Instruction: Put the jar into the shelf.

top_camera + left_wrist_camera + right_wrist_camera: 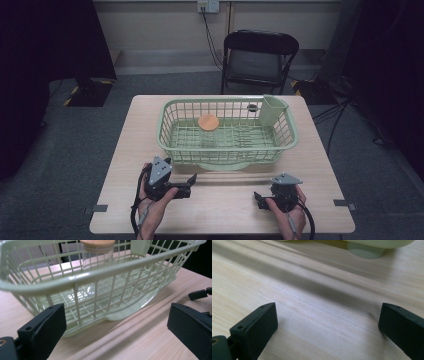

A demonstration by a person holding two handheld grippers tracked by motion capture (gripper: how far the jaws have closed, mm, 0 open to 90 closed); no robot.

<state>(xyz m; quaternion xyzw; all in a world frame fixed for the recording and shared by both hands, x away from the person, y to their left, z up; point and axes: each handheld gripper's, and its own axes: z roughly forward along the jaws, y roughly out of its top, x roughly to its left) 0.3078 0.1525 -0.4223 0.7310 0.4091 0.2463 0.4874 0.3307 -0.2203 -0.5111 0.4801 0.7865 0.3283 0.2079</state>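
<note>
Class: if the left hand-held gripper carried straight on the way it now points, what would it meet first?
Probably the near wall of the pale green plastic lattice basket; the left hand-held gripper faces it, jaws open.

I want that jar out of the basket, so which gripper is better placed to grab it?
Probably left: the left gripper sits open nearer the jar in the basket, facing it. The right gripper faces bare table.

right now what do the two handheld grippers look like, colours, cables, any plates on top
Both are black handheld units. The left gripper and the right gripper each carry a grey three-cornered plate on top and trail a black cable back past the hand. In the gripper views each shows two flat, blocky black jaws with small screw holes near the tips. The forearms that show bear no sleeves.
</note>
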